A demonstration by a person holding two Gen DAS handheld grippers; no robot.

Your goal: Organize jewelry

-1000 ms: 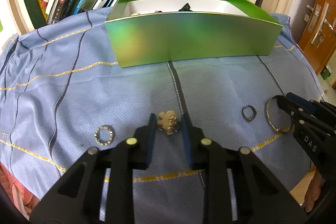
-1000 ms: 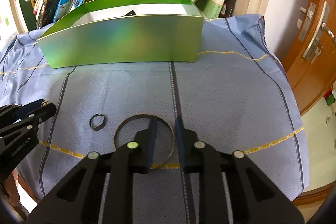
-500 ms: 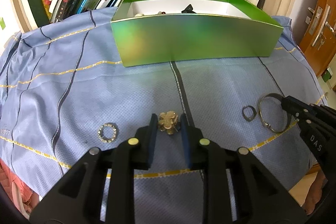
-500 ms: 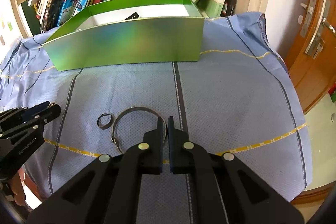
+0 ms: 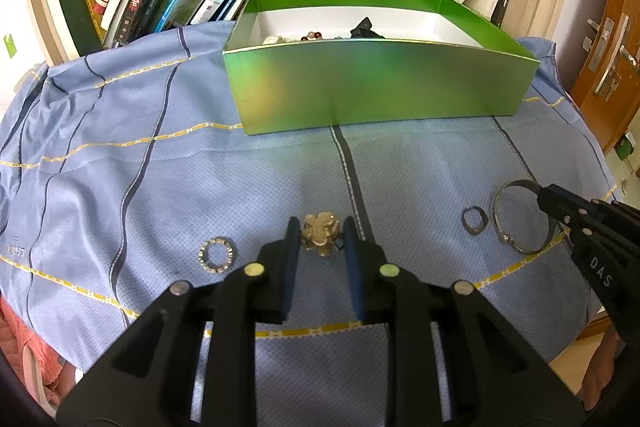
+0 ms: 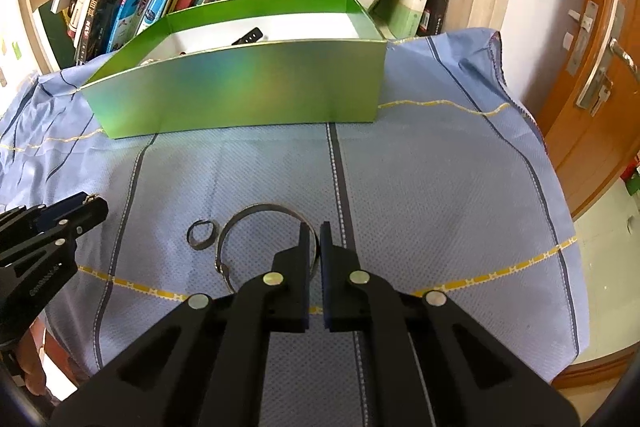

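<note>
Right gripper (image 6: 314,233) jaws closed since the earlier frame, now pinching the thin silver metal bangle (image 6: 256,213) on the blue cloth (image 6: 440,187). Left gripper (image 5: 320,231) clamps the gold floral ornament (image 5: 320,233). Green cardboard box (image 5: 380,83) lies straight ahead of both.

On the blue cloth (image 5: 120,155) with yellow stripes in front of me stand a green box (image 5: 380,83), and nearer me lie a beaded ring (image 5: 216,254), a gold charm (image 5: 320,231), a dark ring (image 5: 474,220) and a metal bangle (image 5: 505,227).
</note>
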